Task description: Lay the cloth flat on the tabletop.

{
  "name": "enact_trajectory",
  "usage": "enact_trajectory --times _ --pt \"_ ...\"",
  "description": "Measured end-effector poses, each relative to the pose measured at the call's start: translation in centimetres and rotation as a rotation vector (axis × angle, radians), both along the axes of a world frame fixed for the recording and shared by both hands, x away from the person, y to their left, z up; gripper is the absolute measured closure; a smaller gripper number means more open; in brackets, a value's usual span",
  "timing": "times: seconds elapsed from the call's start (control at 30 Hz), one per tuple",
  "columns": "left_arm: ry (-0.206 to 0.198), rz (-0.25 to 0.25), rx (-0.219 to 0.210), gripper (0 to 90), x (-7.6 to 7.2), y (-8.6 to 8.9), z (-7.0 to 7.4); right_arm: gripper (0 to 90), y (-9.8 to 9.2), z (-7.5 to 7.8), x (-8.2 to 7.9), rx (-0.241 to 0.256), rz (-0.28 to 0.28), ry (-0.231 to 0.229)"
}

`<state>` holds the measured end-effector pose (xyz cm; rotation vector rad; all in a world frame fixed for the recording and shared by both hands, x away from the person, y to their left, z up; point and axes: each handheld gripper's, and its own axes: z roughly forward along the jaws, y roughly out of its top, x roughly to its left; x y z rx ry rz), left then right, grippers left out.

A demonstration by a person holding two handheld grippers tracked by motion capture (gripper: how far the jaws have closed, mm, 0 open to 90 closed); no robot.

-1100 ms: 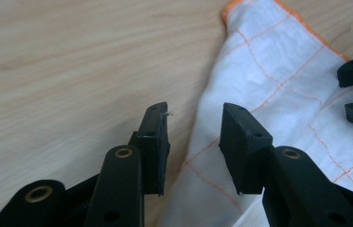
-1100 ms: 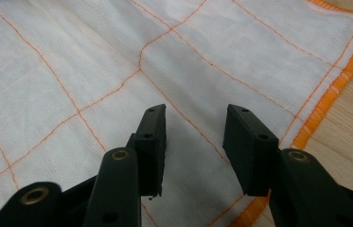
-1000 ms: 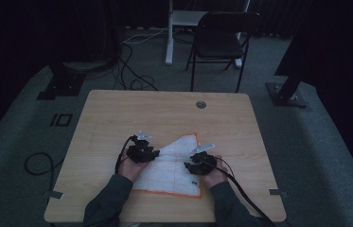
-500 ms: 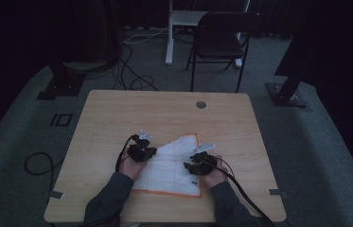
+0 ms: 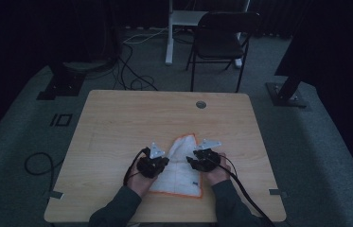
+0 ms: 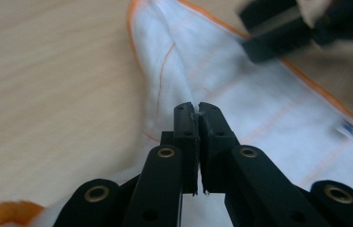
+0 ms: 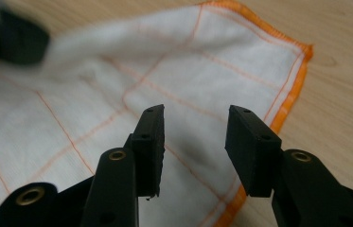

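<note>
White cloth (image 5: 180,165) with orange hem, lying on the table (image 5: 117,123) near its front edge. Left gripper (image 6: 198,109) pinched tight on a raised fold; right gripper (image 7: 194,137) spread wide over the hem (nothing held). Risk: one-sided pull bunching or dragging the cloth. Pinch plain in the left gripper view, indistinct from the high view.

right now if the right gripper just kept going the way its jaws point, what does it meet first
Most likely the white cloth: the right gripper has its jaws open just above it, aimed at the fabric near the orange hem. Depth is hard to judge, but nothing sits between.
</note>
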<state>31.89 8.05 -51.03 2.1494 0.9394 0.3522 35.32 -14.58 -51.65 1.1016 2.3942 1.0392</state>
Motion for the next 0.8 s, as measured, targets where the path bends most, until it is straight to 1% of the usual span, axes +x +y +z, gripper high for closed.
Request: enact_trajectory --times 0.07,0.13,0.2,0.3,0.33,0.37,0.4,0.43,0.47,0.5,0.57,0.6,0.67,0.73,0.8 --pt "0.005 -0.024 0.011 87.4 -0.6 -0.4 -0.4 57.9 0.2 0.2 0.1 0.01 0.002 -0.012" --pt "0.014 -0.03 0.004 87.3 -1.1 -0.8 -0.8 57.9 0.5 0.5 0.1 0.015 0.004 -0.019" --pt "0.016 -0.045 0.02 87.3 -1.4 -1.0 -1.1 57.9 1.0 0.8 0.1 0.028 0.01 -0.031" --pt "0.026 -0.065 0.037 87.2 -1.8 -1.4 -1.7 57.6 1.6 1.4 -0.2 0.064 0.023 -0.066" --pt "0.027 -0.066 0.038 87.1 -1.8 -1.5 -1.8 57.5 1.8 1.6 -0.3 0.07 0.029 -0.084" --pt "0.036 -0.072 0.038 86.7 -1.8 -1.5 -1.9 57.5 1.9 1.7 -0.3 0.073 0.03 -0.085" --pt "0.038 -0.074 0.037 86.3 -1.9 -1.5 -1.9 57.5 2.2 1.6 -0.4 0.068 0.035 -0.082" --pt "0.044 -0.076 0.03 85.8 -1.9 -1.5 -1.9 57.5 2.4 1.4 -0.3 0.049 0.038 -0.07" --pt "0.046 -0.085 0.025 84.7 -1.9 -1.5 -1.8 57.4 2.5 1.0 -0.2 0.025 0.043 -0.058" --pt "0.047 -0.09 0.021 83.7 -2.0 -1.4 -1.8 57.4 2.7 0.4 -0.1 0.003 0.037 -0.031" --pt "0.052 -0.101 0.002 82.0 -2.2 -1.2 -1.5 57.5 2.9 -0.5 -0.1 -0.017 0.04 -0.01" --pt "0.052 -0.104 -0.006 81.4 -2.2 -1.1 -1.4 57.5 2.9 -0.8 -0.1 -0.02 0.046 -0.004" --pt "0.046 -0.102 -0.036 80.5 -2.4 -0.8 -0.9 57.5 2.9 -1.1 -0.3 -0.021 0.045 0.001" --pt "0.029 -0.095 -0.058 79.4 -2.4 -0.4 -0.1 57.4 2.8 -1.1 -0.4 -0.024 0.05 0.002" --pt "0.007 -0.082 -0.071 79.2 -2.3 0.1 0.7 57.5 2.7 -1.1 -0.5 -0.028 0.054 0.006"
